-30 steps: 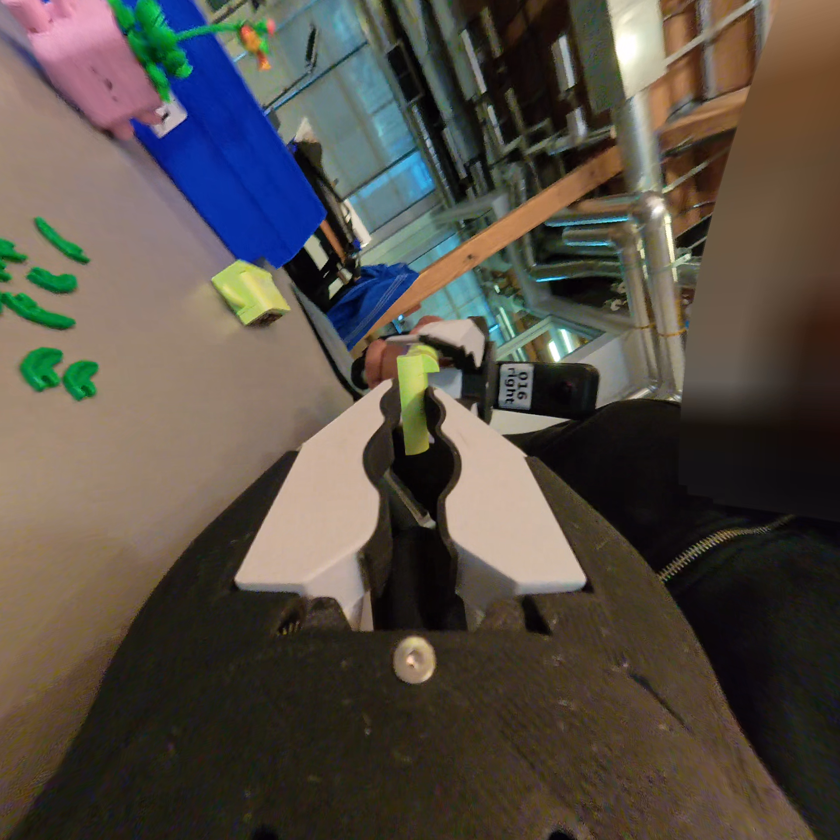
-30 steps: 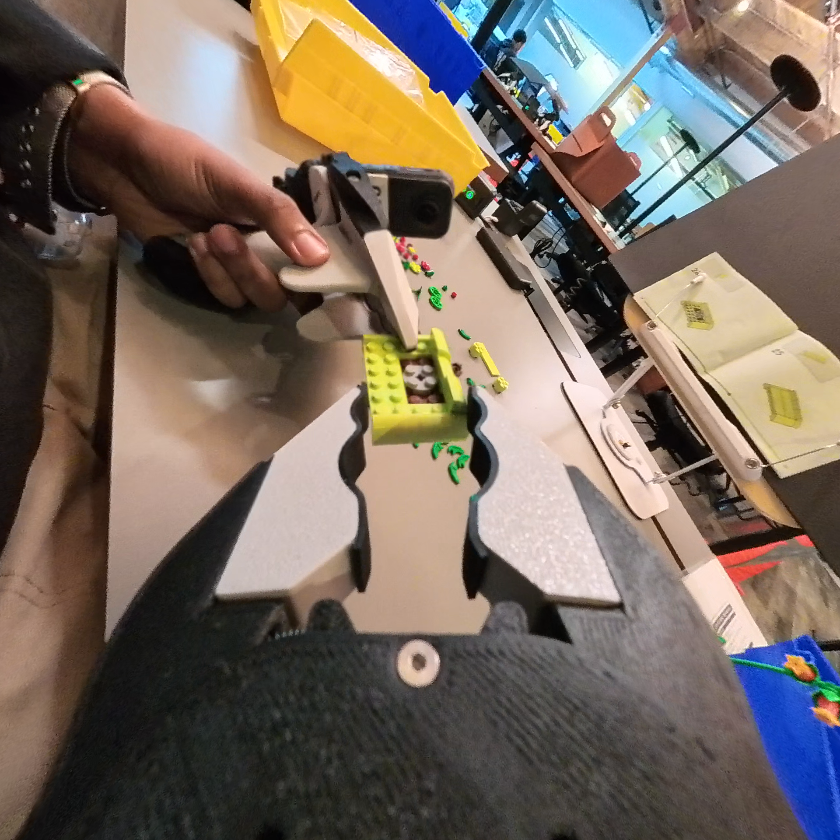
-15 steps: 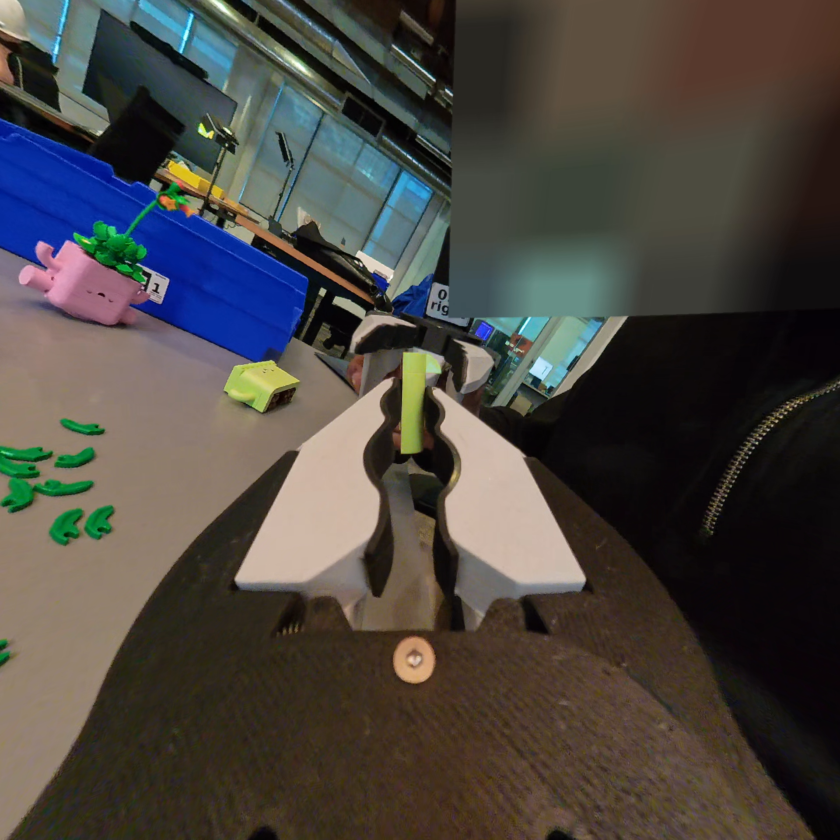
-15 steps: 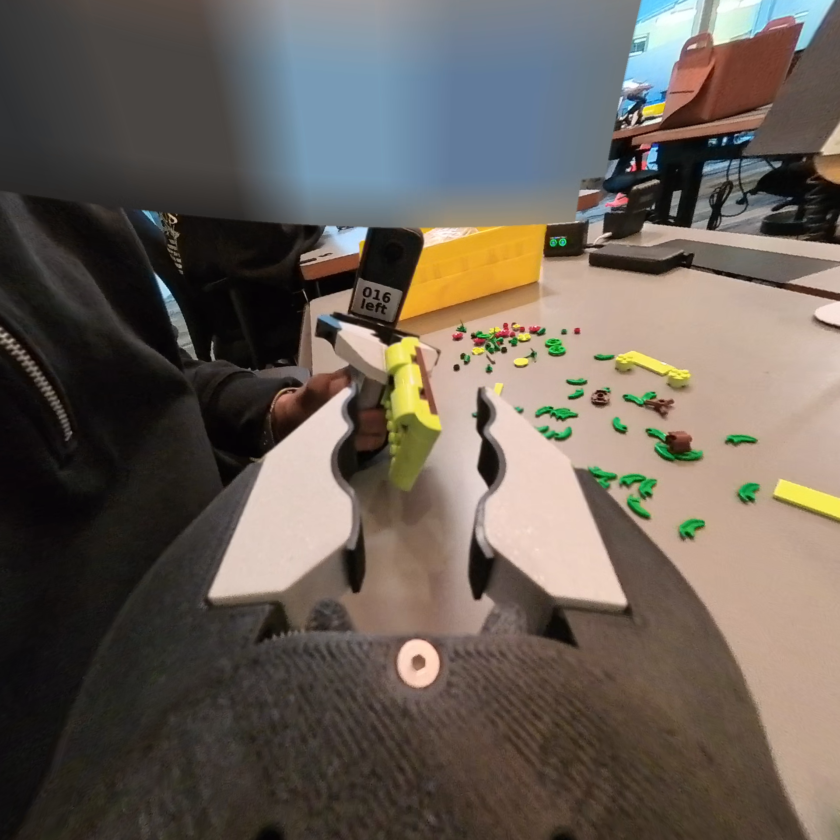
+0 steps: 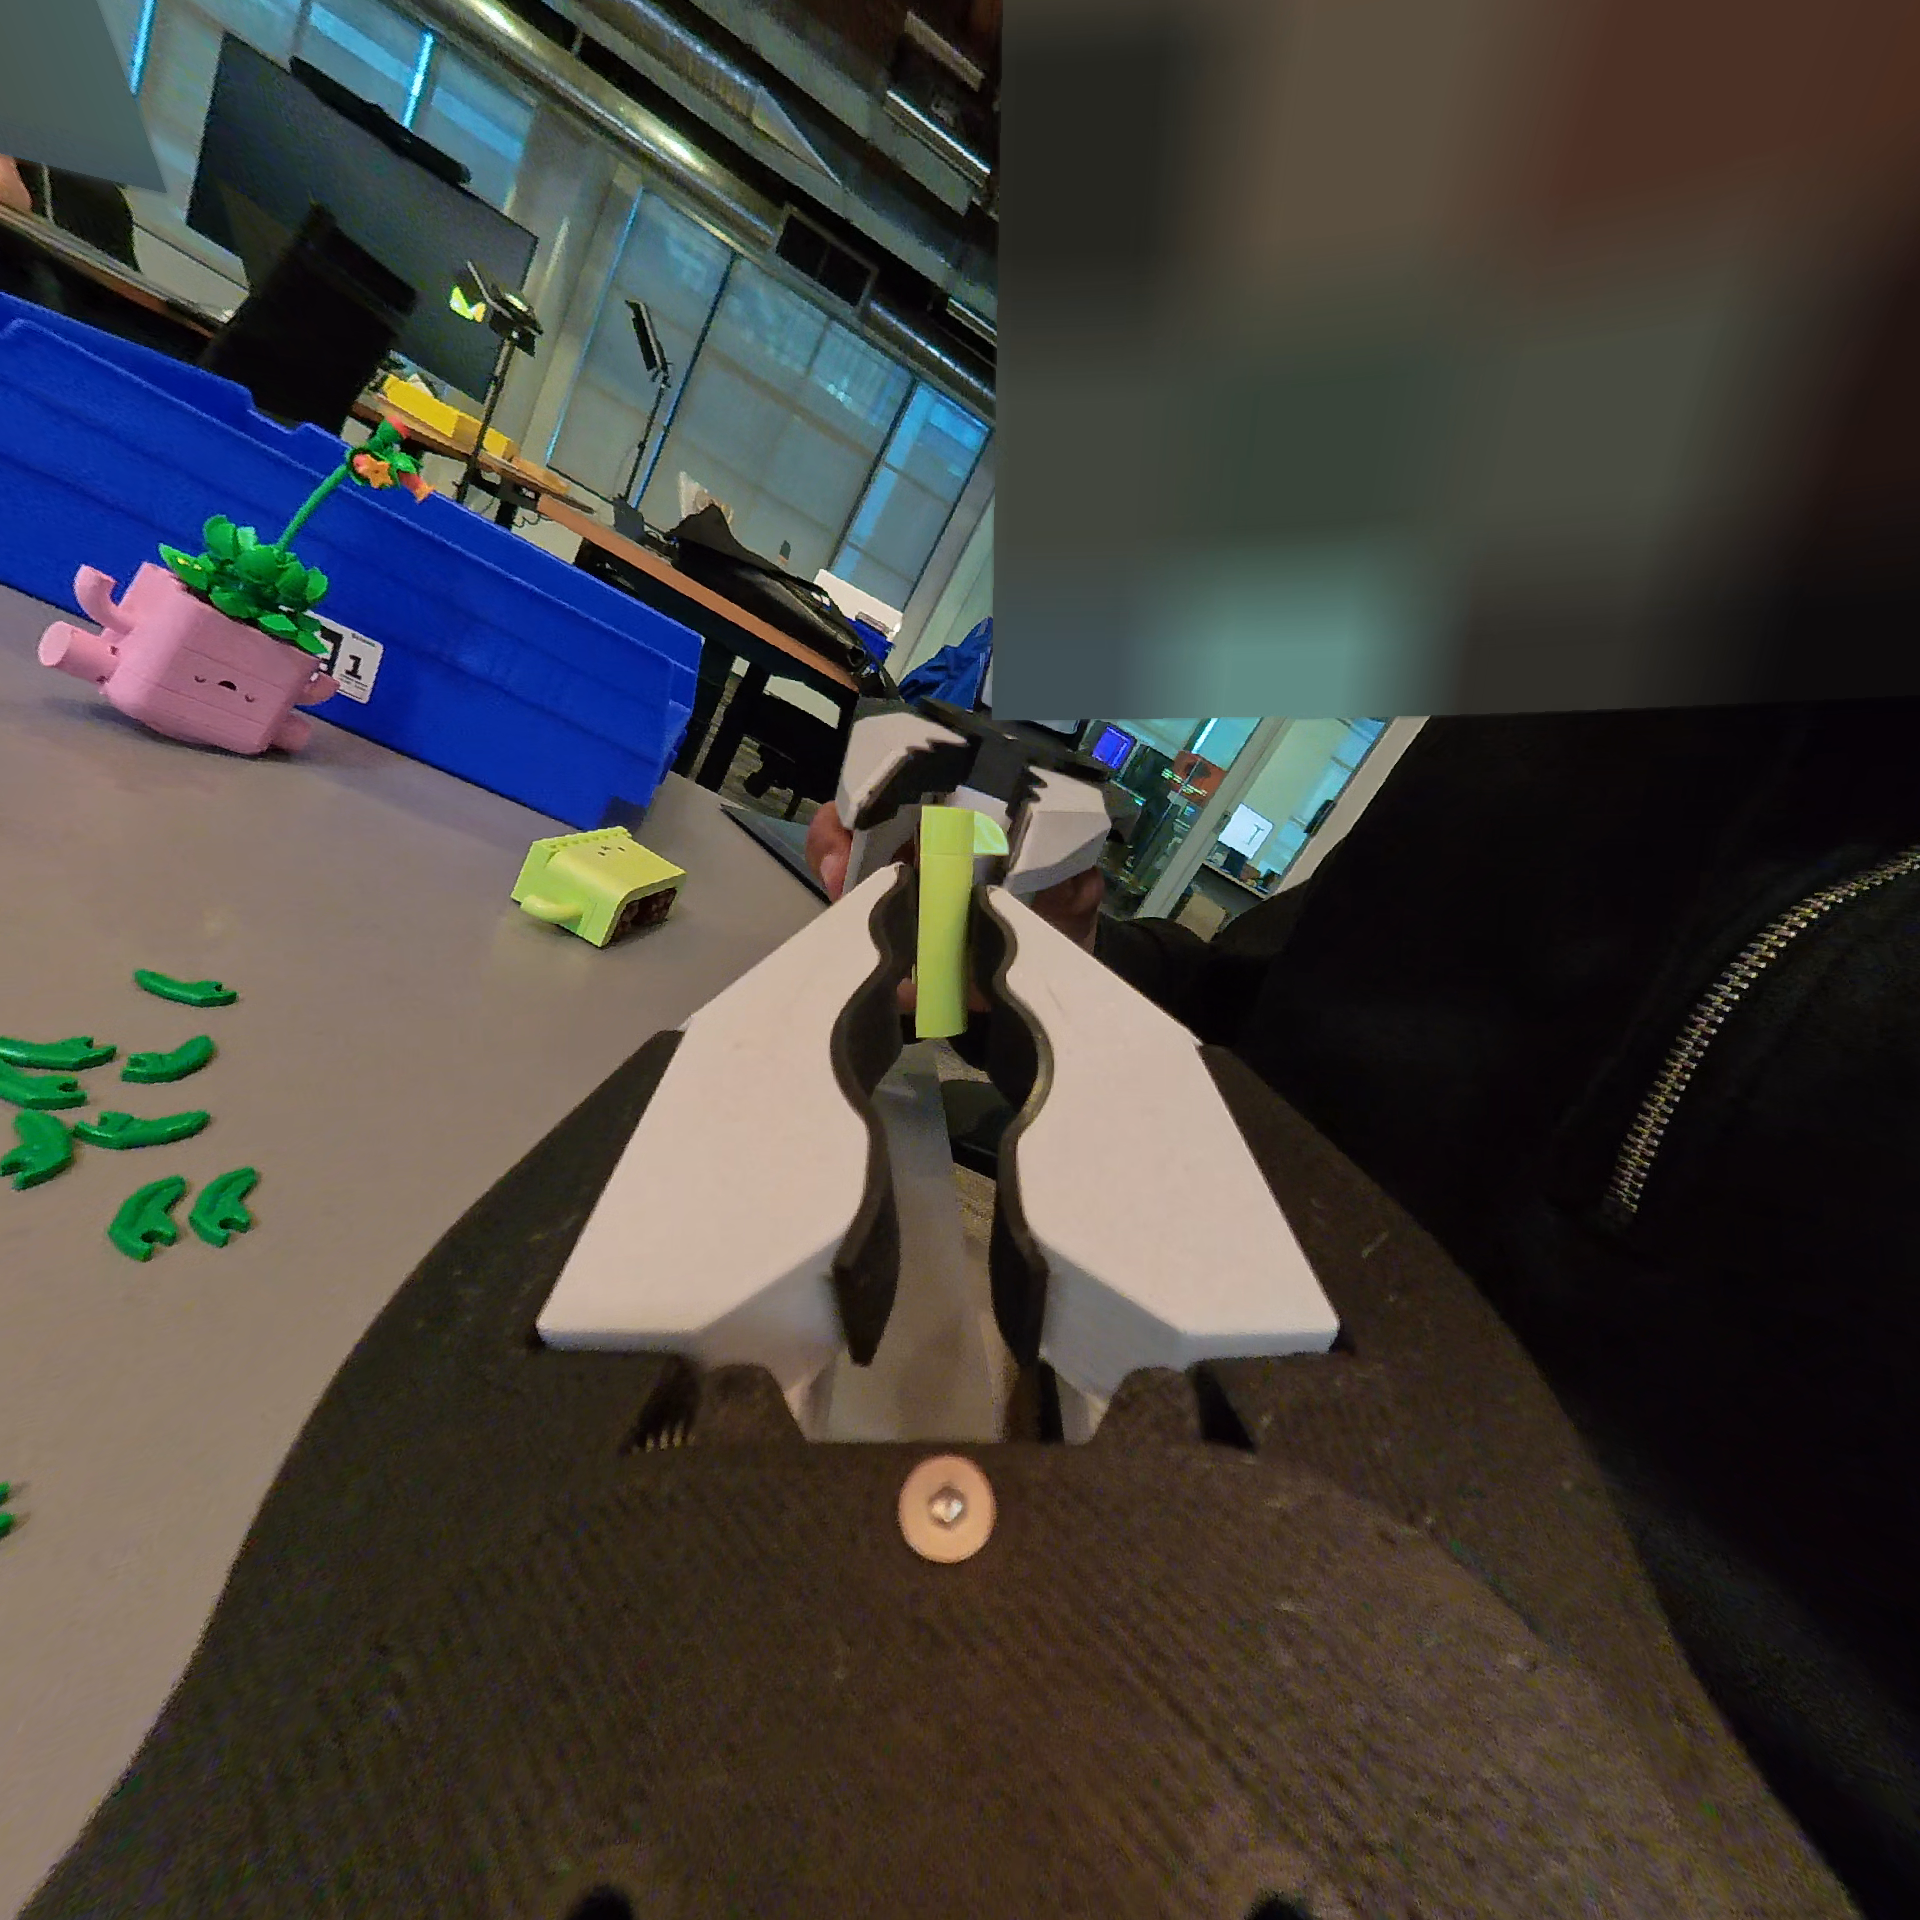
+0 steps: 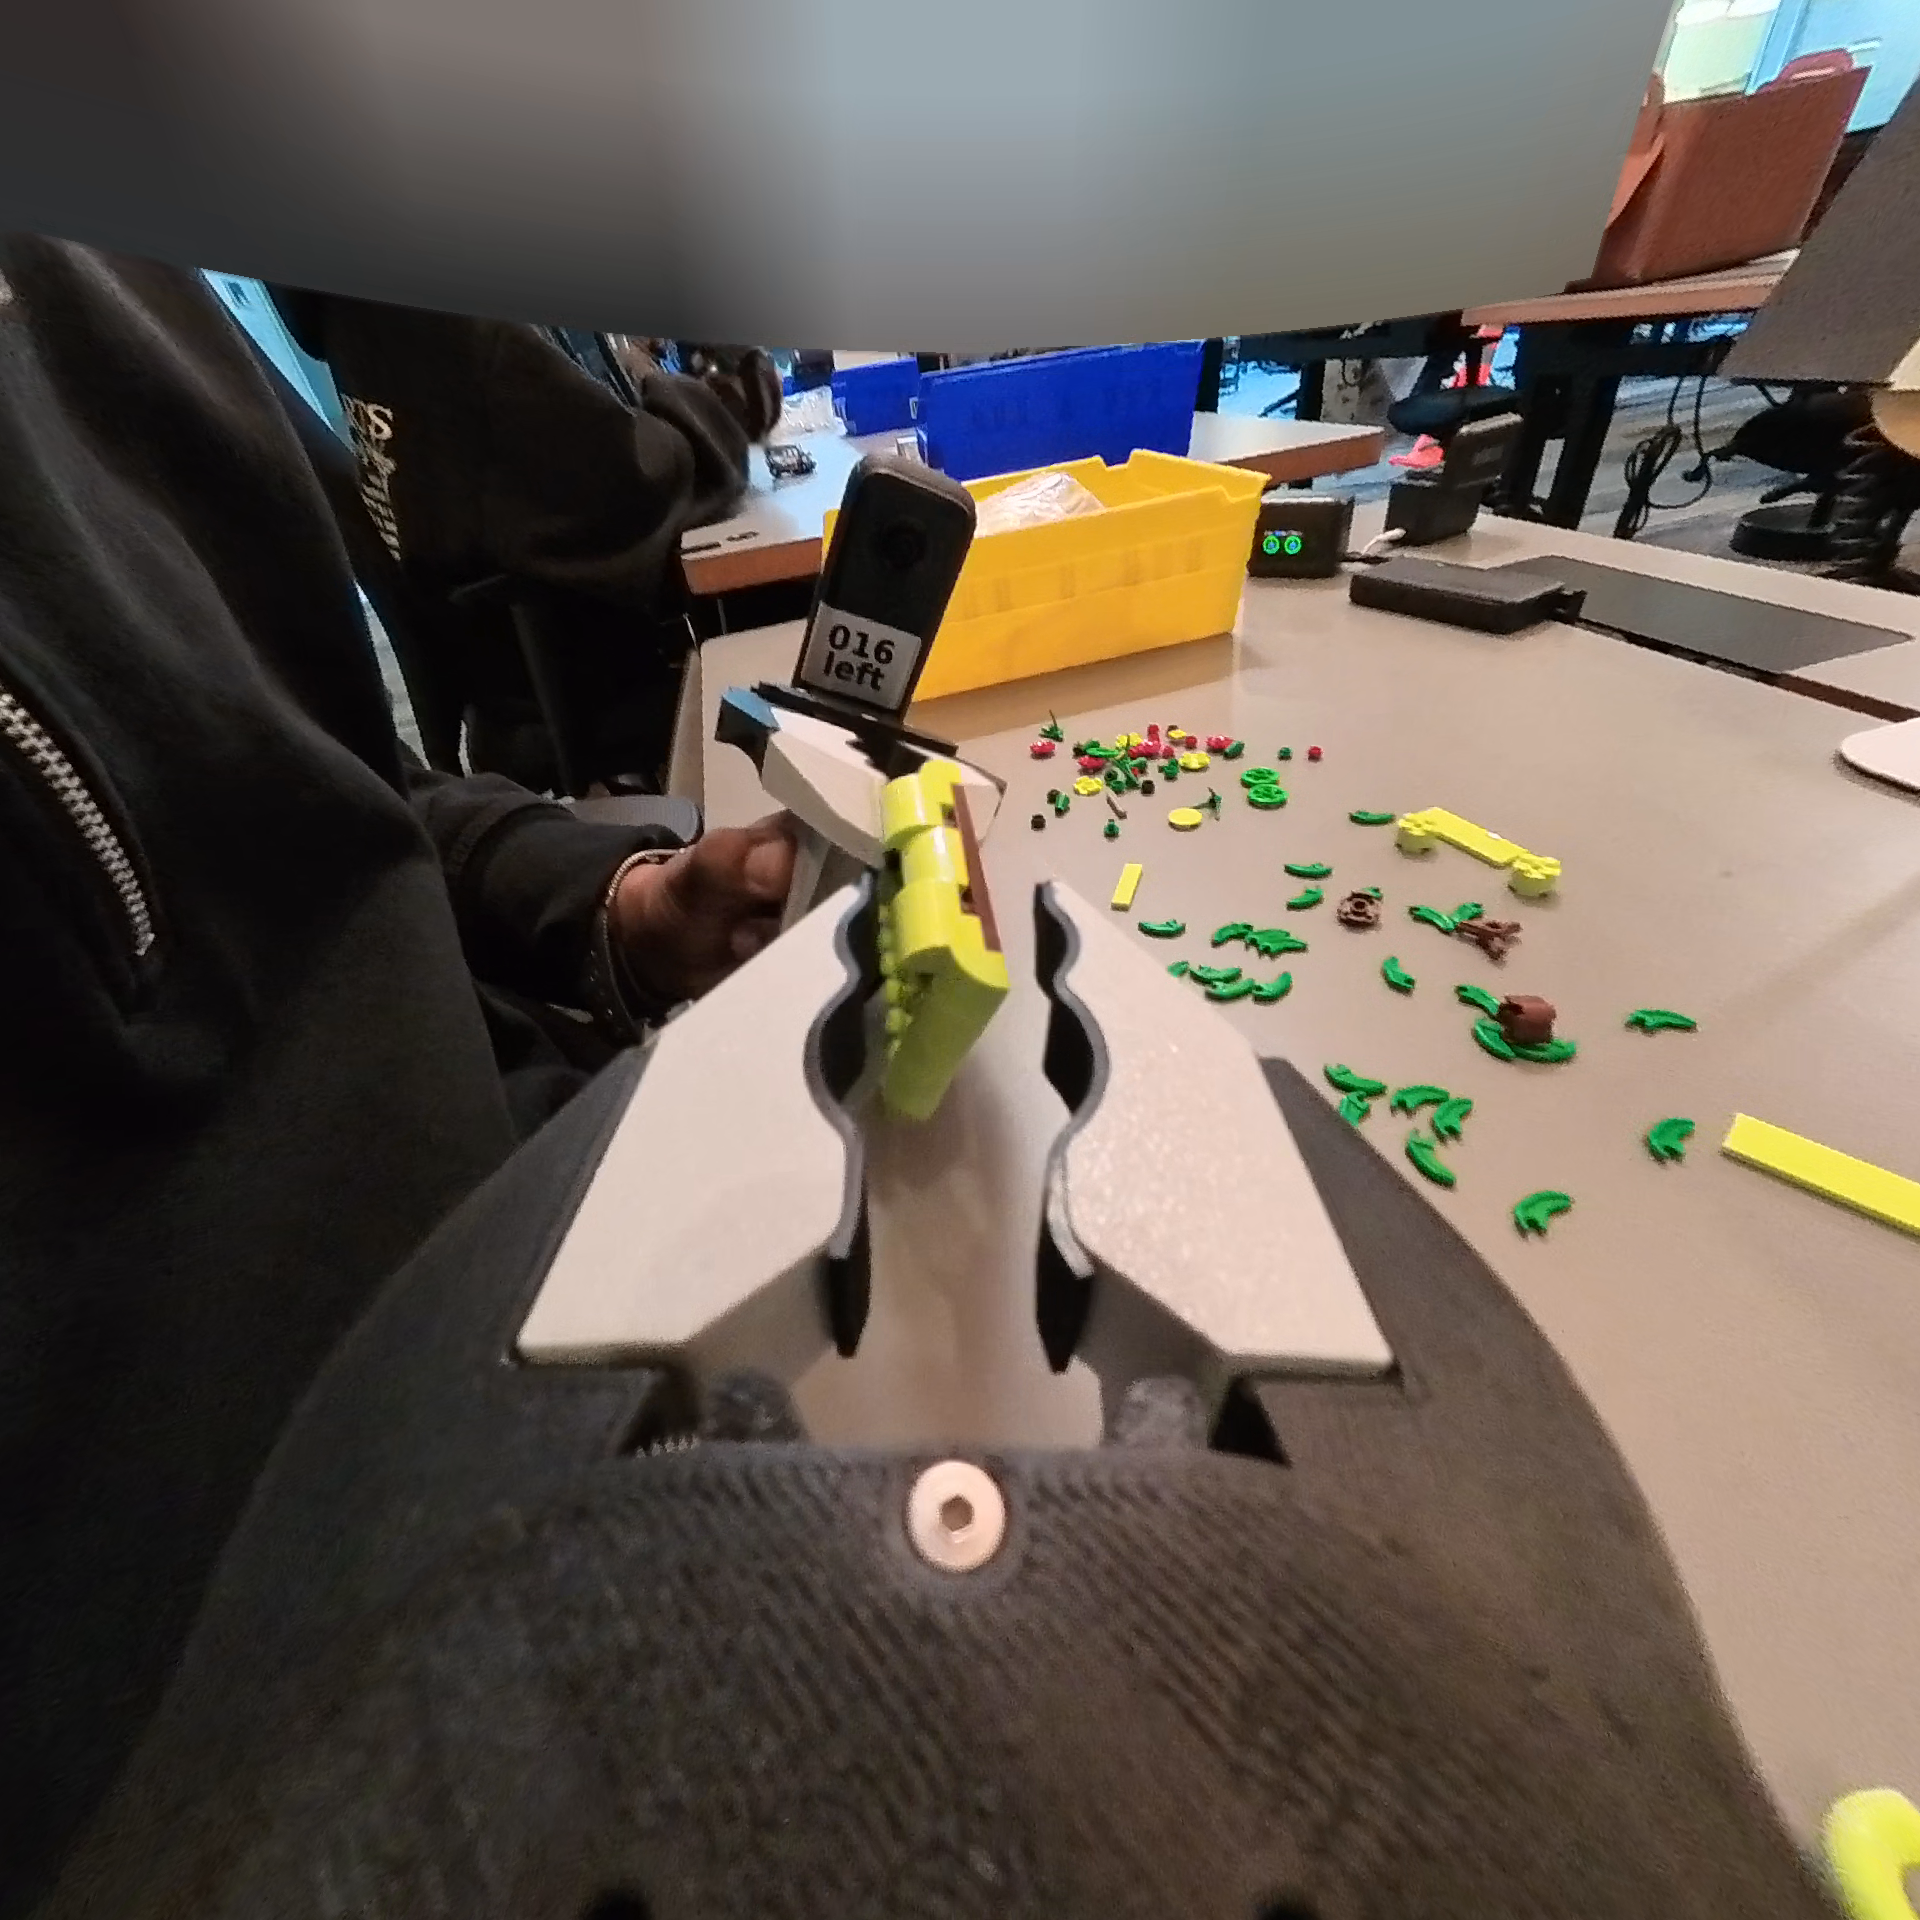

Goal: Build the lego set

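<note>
L gripper point(image 5: 940, 914): jaws clamped on the lime lego frame point(image 5: 943, 935), held edge-on and upright above the table edge, in front of the person's dark zip jacket point(image 5: 1621, 1039). In the right wrist view the same frame point(image 6: 940, 945) shows studs on its left face and a brown layer on the right face, w/ the L gripper point(image 6: 883, 821) gripping its top from behind and a hand point(image 6: 717, 904) on that gripper's handle. R gripper point(image 6: 951, 935): jaws apart, nothing clamped; the frame sits btwn the fingers, close against the left one, clear gap to the right one; can't tell if it touches. In the left wrist view the R gripper point(image 5: 971, 805) faces the camera just beyond the frame. On the grey table point(image 5: 343, 935): small lime block build point(image 5: 597, 883) lying on its side, scattered green leaf pcs point(image 5: 135, 1132), pink pot build w/ green plant point(image 5: 197, 655) near a blue bin point(image 5: 468, 634). Right wrist view adds more leaf pcs point(image 6: 1403, 1101), a heap of small red/yellow/green bits point(image 6: 1153, 769), a lime bar on round feet point(image 6: 1475, 847), a flat lime plate point(image 6: 1818, 1169), a yellow bin point(image 6: 1091, 582) farther back.
</note>
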Available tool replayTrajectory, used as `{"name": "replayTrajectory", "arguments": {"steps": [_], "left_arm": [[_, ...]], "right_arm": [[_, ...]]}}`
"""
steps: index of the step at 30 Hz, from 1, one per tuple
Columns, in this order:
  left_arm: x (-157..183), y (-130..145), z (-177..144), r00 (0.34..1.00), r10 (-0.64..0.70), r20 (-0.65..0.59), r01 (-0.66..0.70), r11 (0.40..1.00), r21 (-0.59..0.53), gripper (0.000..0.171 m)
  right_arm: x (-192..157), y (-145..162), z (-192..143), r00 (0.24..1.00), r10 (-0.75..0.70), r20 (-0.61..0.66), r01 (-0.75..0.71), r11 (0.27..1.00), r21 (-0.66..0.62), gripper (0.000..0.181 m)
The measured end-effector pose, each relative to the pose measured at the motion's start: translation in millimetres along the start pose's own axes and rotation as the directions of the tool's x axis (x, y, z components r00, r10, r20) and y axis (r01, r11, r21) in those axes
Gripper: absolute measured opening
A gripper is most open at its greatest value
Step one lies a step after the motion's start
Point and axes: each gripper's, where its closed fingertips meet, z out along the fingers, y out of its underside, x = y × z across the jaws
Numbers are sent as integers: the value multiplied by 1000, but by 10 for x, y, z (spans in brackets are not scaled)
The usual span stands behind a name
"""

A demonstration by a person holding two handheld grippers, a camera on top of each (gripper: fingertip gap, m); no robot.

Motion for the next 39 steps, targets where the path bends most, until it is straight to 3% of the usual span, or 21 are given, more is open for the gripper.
{"name": "replayTrajectory", "arguments": {"steps": [3, 6, 11, 14, 23, 39], "left_arm": [[-13, 23, 2, 999, 34, 21, -33, 999, -27, 6], [-47, 120, 3, 994, 93, 50, -86, 988, -132, 6], [-34, 305, 36, 986, 161, 35, -145, 948, -283, 7], [-35, 389, 57, 982, 185, 31, -165, 928, -333, 7], [-65, 444, 36, 987, 162, 21, -144, 923, -358, 7], [-89, 430, 22, 989, 147, 31, -127, 928, -350, 7]], "right_arm": [[2, 28, -25, 1000, -14, -10, 13, 999, -39, 30], [-21, 91, -82, 999, -45, 8, 46, 986, -161, 31], [-90, 279, -137, 991, -79, 112, 117, 911, -395, 28], [-105, 378, -117, 983, -79, 168, 151, 869, -472, 26], [-138, 474, -88, 958, -60, 281, 216, 795, -567, 13], [-111, 471, -71, 947, -26, 319, 219, 779, -588, 11]]}}
